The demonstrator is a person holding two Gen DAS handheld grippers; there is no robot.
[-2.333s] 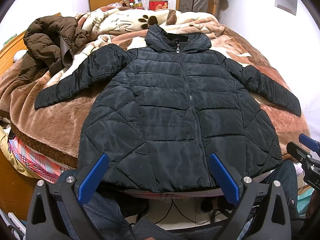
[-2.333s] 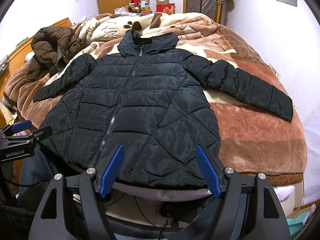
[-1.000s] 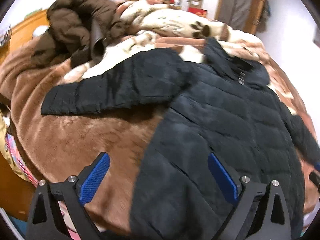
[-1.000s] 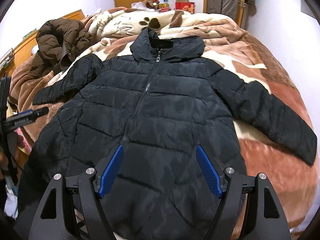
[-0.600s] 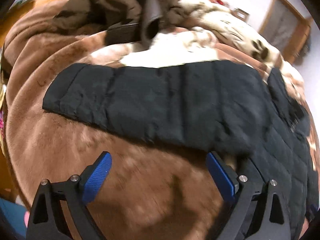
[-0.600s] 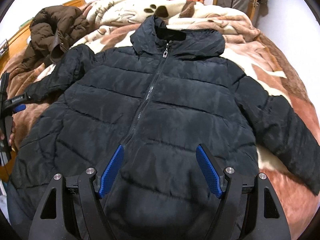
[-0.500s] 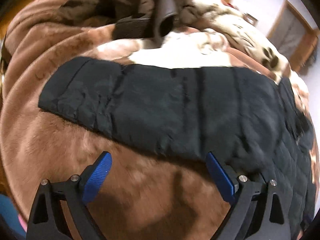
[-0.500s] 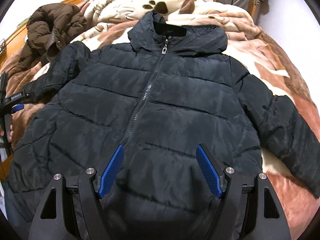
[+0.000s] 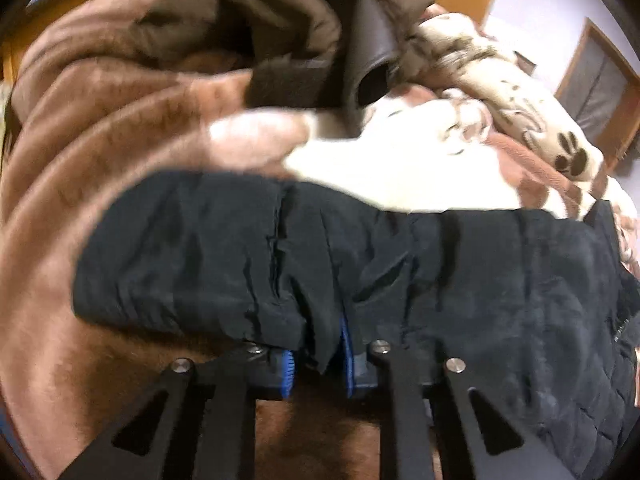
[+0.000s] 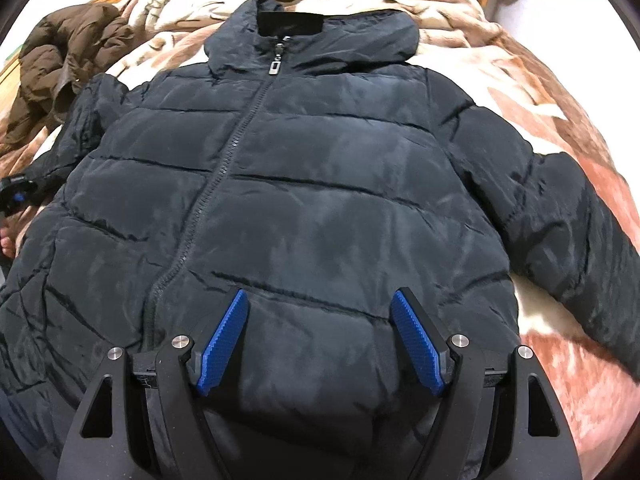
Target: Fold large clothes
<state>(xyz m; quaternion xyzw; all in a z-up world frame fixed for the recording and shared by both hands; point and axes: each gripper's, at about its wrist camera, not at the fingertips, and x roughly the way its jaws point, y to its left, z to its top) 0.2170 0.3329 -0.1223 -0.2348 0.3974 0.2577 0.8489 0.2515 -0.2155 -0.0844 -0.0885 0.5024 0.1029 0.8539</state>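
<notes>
Left claw (image 9: 316, 354) just closed, pinching blurred jacket sleeve (image 9: 224, 264); right claw (image 10: 320, 340) gapes empty

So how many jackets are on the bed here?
2. The black puffer jacket lies spread flat and zipped across the blanket; the brown jacket sits crumpled beyond its sleeve. Others could lie out of view.

Jacket (image 10: 320, 184) lies flat on the blanket (image 10: 540, 80), sleeves out sideways; another coat (image 10: 68, 60) heaped off its left.
</notes>
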